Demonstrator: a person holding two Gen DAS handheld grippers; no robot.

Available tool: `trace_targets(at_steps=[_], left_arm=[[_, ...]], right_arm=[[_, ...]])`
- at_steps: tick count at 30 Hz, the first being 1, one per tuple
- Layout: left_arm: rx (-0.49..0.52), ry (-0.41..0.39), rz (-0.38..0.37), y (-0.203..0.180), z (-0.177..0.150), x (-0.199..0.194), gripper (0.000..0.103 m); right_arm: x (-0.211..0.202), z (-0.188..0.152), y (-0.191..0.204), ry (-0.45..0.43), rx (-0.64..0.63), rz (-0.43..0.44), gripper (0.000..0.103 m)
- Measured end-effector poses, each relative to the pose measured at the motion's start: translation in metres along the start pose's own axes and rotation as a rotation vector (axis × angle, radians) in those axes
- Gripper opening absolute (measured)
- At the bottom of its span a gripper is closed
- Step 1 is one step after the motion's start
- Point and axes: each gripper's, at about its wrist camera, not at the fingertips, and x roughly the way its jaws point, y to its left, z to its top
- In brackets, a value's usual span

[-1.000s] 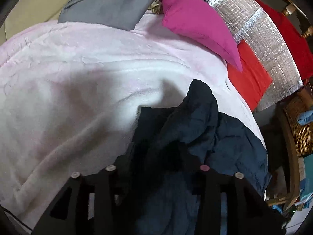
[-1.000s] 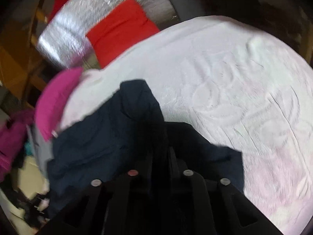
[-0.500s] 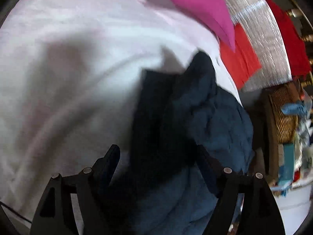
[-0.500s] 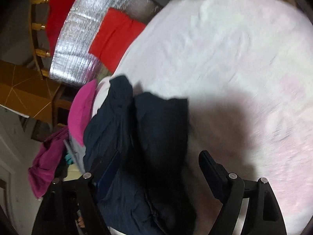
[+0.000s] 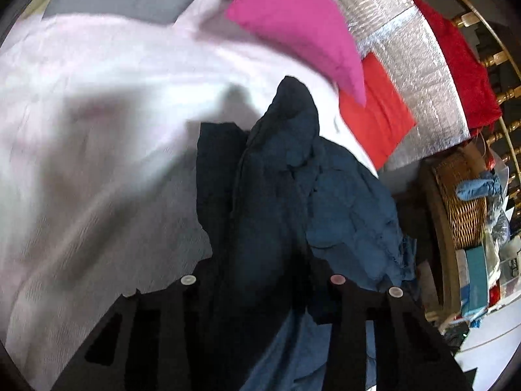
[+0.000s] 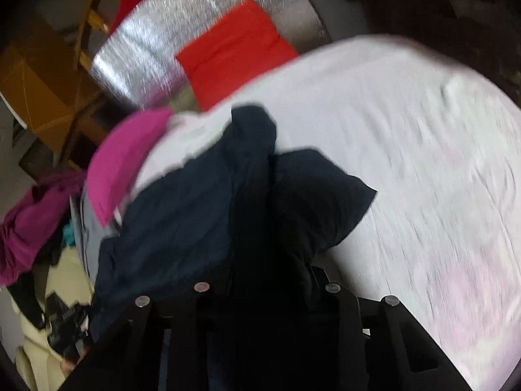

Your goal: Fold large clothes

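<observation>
Both the left gripper and right gripper have just closed, pinching the bunched navy garment — re-gripped mid-fold, next it likely needs spreading flat on the bed.

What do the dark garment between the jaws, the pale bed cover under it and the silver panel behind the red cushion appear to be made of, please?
Dark navy garment: soft matte woven cloth, probably cotton; it crumples into limp folds.
Pale bed cover: fleecy or embossed textile, seemingly plush; faint raised pattern, no shine, though blurred.
Silver panel: foil-faced sheet, likely insulation; bright glints over a fine grid.
</observation>
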Motion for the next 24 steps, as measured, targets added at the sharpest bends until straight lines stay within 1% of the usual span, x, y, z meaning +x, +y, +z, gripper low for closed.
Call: trace_targets(at_steps=[2, 3, 4, 5, 6, 8, 10, 11, 12, 13, 14, 15, 16, 17, 18, 21, 22, 24], left_arm=[[-0.005, -0.035, 0.024, -0.002, 0.007, 0.007, 0.042], [-0.012, -0.049, 0.043, -0.003, 0.01, 0.012, 0.042], [-0.016, -0.057, 0.069, -0.003, 0.012, 0.017, 0.049], [-0.012, -0.062, 0.104, -0.004, 0.012, 0.021, 0.058], [0.0, -0.064, 0.135, -0.005, 0.011, 0.025, 0.062], [0.04, -0.041, 0.189, -0.009, 0.009, 0.029, 0.064], [0.055, -0.039, 0.202, -0.011, 0.011, 0.017, 0.064], [0.071, -0.056, 0.201, -0.014, 0.011, 0.006, 0.065], [0.085, -0.077, 0.204, -0.019, 0.012, 0.0, 0.065], [0.101, -0.105, 0.212, -0.023, 0.011, -0.01, 0.069], [0.116, -0.126, 0.217, -0.024, 0.009, -0.019, 0.075], [0.131, -0.144, 0.217, -0.023, 0.007, -0.029, 0.077], [0.142, -0.156, 0.222, -0.02, 0.003, -0.038, 0.078], [0.141, -0.155, 0.235, -0.019, 0.0, -0.043, 0.078], [0.135, -0.142, 0.251, -0.013, -0.004, -0.045, 0.078], [0.103, -0.064, 0.284, 0.01, -0.016, -0.039, 0.078], [0.08, -0.032, 0.287, 0.018, -0.019, -0.033, 0.078], [0.053, 0.014, 0.269, 0.026, -0.019, -0.022, 0.074]], right_arm=[[0.005, 0.009, 0.001, -0.056, 0.023, 0.009, 0.033], [0.009, 0.01, 0.0, -0.06, 0.022, 0.0, 0.033], [0.019, 0.008, -0.001, -0.056, 0.017, -0.023, 0.033], [0.033, 0.004, -0.007, -0.03, 0.024, -0.058, 0.034], [0.04, 0.001, -0.013, -0.011, 0.03, -0.08, 0.041], [0.042, -0.005, -0.025, -0.005, 0.048, -0.081, 0.049], [0.033, -0.006, -0.034, 0.005, 0.078, -0.052, 0.05], [0.026, -0.006, -0.037, 0.007, 0.092, -0.035, 0.05], [0.019, -0.006, -0.04, 0.007, 0.103, -0.024, 0.055], [0.012, -0.006, -0.041, 0.004, 0.112, -0.017, 0.06], [0.002, -0.007, -0.044, -0.006, 0.125, -0.014, 0.068], [-0.005, -0.008, -0.048, -0.016, 0.132, -0.012, 0.071], [-0.015, -0.013, -0.052, -0.031, 0.138, -0.006, 0.071], [-0.027, -0.016, -0.056, -0.042, 0.138, 0.004, 0.071], [-0.03, -0.015, -0.055, -0.044, 0.139, 0.006, 0.071], [-0.03, -0.024, -0.055, -0.024, 0.161, 0.02, 0.071], [-0.023, -0.027, -0.053, -0.009, 0.161, 0.005, 0.07], [-0.015, -0.036, -0.051, 0.009, 0.146, -0.044, 0.058]])
